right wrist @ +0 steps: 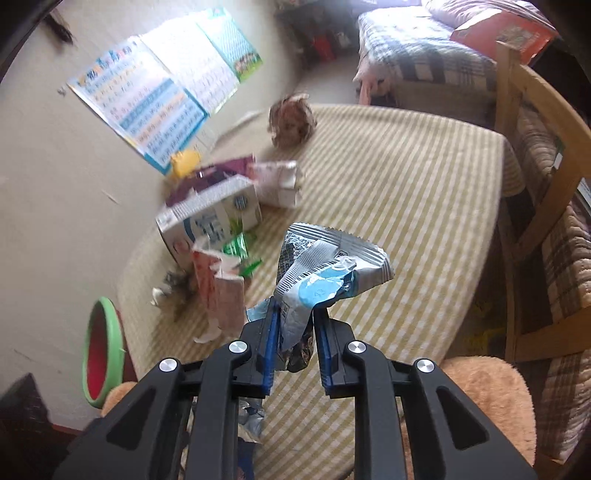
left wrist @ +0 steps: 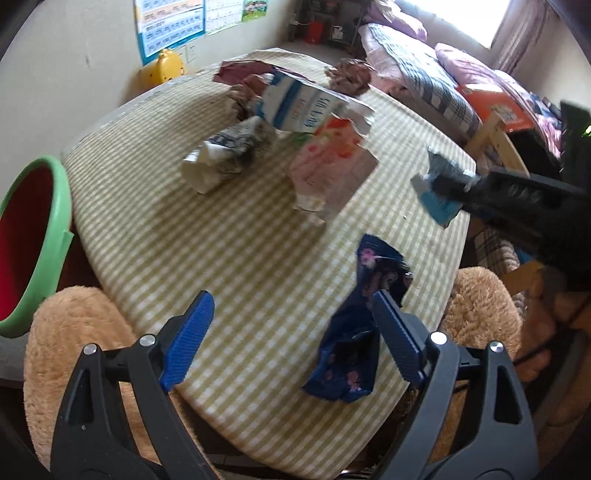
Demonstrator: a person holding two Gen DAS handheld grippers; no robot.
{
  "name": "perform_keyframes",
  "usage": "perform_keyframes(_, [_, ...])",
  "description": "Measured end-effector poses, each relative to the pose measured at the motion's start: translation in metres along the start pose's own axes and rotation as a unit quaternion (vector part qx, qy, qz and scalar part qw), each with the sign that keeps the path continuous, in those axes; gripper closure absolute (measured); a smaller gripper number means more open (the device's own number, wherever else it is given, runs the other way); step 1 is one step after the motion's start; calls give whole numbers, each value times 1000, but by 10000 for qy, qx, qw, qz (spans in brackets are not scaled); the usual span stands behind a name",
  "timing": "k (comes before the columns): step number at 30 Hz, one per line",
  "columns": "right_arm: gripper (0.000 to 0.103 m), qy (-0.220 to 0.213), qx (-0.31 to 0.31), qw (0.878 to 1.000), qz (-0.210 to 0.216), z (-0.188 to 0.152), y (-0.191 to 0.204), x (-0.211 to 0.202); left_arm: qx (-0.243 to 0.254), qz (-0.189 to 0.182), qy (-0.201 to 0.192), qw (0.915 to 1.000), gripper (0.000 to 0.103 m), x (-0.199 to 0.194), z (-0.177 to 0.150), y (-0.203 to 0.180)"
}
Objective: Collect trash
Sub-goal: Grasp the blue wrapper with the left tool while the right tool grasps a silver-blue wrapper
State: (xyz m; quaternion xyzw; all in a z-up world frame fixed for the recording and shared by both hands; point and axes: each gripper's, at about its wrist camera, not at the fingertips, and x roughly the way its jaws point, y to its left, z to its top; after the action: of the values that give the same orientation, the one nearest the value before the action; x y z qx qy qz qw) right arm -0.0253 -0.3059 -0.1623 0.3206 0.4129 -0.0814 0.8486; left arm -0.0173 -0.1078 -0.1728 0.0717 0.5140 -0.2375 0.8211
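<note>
My right gripper (right wrist: 295,314) is shut on a silver and blue snack wrapper (right wrist: 325,266), held above the table; it also shows in the left wrist view (left wrist: 439,192). My left gripper (left wrist: 291,328) is open above the near table edge, its right finger beside a dark blue flowered wrapper (left wrist: 354,332) lying on the checked tablecloth (left wrist: 221,240). Further back lie a pink carton (left wrist: 328,170), a blue and white milk carton (left wrist: 299,103), a crumpled newspaper piece (left wrist: 225,155), a maroon wrapper (left wrist: 240,72) and a brown paper ball (left wrist: 349,75). A green-rimmed red bin (left wrist: 26,236) stands left of the table.
Fluffy tan stool cushions (left wrist: 74,350) sit at the near table edge on both sides. A wooden chair (right wrist: 524,184) stands to the right, with a bed (left wrist: 424,74) behind. Posters (left wrist: 170,22) hang on the wall, with a yellow toy (left wrist: 164,66) below.
</note>
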Motion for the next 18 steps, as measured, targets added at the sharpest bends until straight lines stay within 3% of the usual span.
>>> perform_keyframes(5, [85, 19, 116, 9999, 122, 2, -7, 1, 274, 236, -16, 9993, 18, 11, -3, -20])
perform_keyframes(10, [85, 36, 11, 9998, 211, 6, -1, 6, 399, 440, 253, 9979, 18, 31, -3, -30])
perform_keyframes(13, [85, 38, -78, 9996, 262, 5, 2, 7, 412, 533, 410, 9969, 40, 40, -3, -30])
perform_keyframes(15, [85, 59, -113, 9995, 304, 3, 4, 8, 480, 538, 423, 9965, 69, 40, -1, -30])
perform_keyframes(18, [85, 87, -144, 9992, 359, 2, 7, 10, 439, 519, 405, 9969, 78, 36, 4, -26])
